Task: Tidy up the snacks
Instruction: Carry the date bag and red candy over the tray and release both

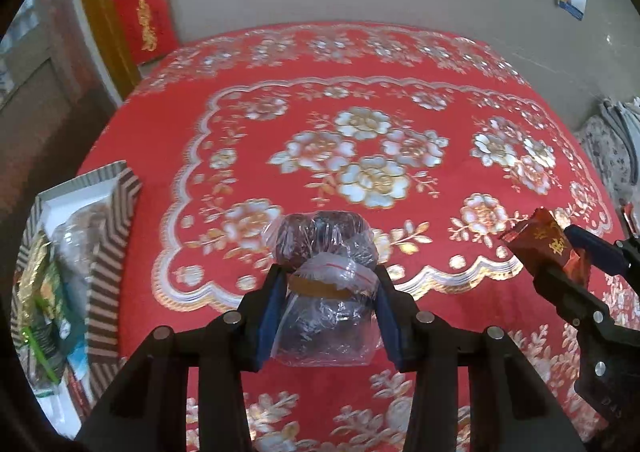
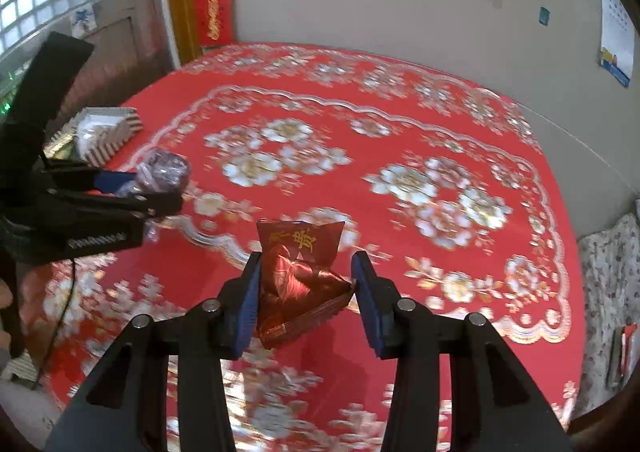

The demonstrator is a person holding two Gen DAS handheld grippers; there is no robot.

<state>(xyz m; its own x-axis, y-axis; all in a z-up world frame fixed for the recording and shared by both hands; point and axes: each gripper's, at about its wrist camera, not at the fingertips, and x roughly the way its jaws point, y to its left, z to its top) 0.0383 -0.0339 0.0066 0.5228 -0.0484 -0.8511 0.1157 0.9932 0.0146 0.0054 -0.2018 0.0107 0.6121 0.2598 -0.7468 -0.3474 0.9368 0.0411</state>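
Left wrist view: my left gripper [image 1: 330, 292] is clamped on a clear bag of dark snacks [image 1: 326, 272], its long axis running away from me. The striped box [image 1: 110, 252], at the frame's left edge, lies nearer this hand and already holds a green packet and, I think, another clear bag. My right gripper [image 2: 306, 292] grips a red packet [image 2: 302, 276] over the tablecloth [image 2: 400, 112].

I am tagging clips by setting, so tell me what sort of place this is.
Probably a lived-in home room: a table under a red floral tablecloth, red festive hangings by a wooden door frame, and a wall calendar. Snacks sit in a striped box.
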